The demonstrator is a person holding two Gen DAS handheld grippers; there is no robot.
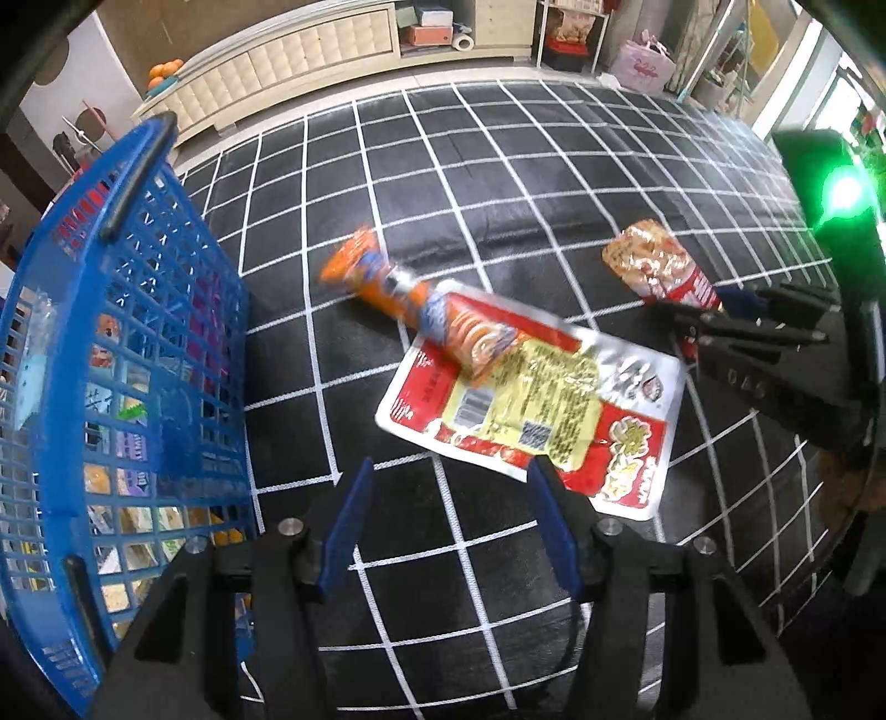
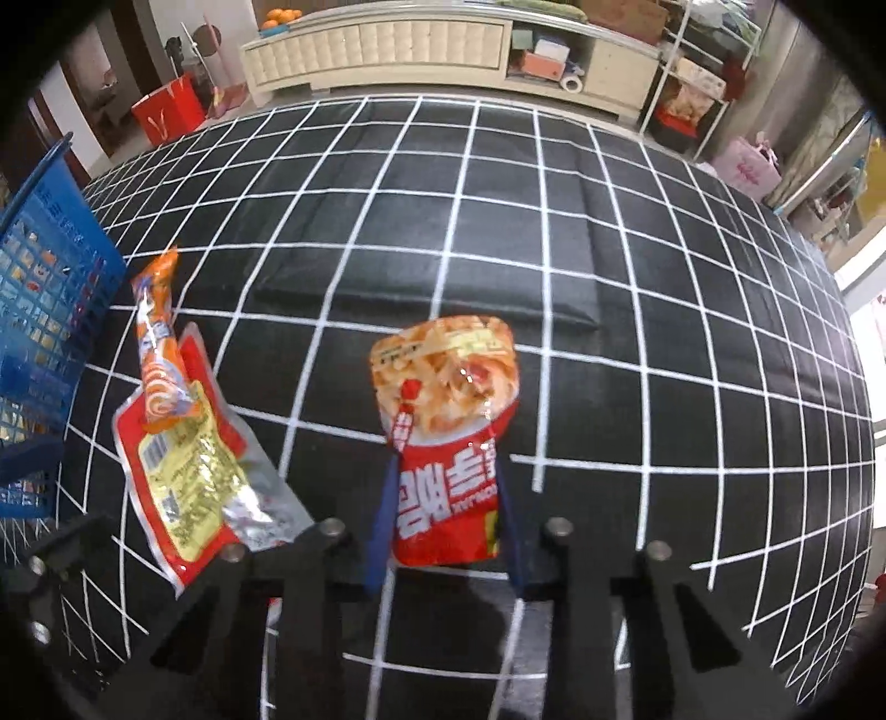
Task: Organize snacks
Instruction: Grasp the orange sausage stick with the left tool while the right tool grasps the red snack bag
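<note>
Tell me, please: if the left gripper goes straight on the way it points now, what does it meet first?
Probably the bare checked cloth. The left gripper is open and empty, and only its right finger overlaps the edge of the red and yellow packet; depth is unclear.

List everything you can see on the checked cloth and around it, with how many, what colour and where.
Checked cloth: one, black with white lines, under everything.
Basket: one, blue mesh, left edge of the cloth, snack packs inside.
Tube snack: one, orange, lying across the flat pouch's far corner.
Flat pouch: one, red, yellow and silver, mid-cloth, right of the basket.
Noodle snack pack: one, red and orange, right of the pouch, between the right gripper's fingers.
Sideboard: one, cream, beyond the cloth.
Left gripper: one, black with blue fingers, open, empty.
Right gripper: one, black with blue fingers, closed on the noodle snack pack.
</note>
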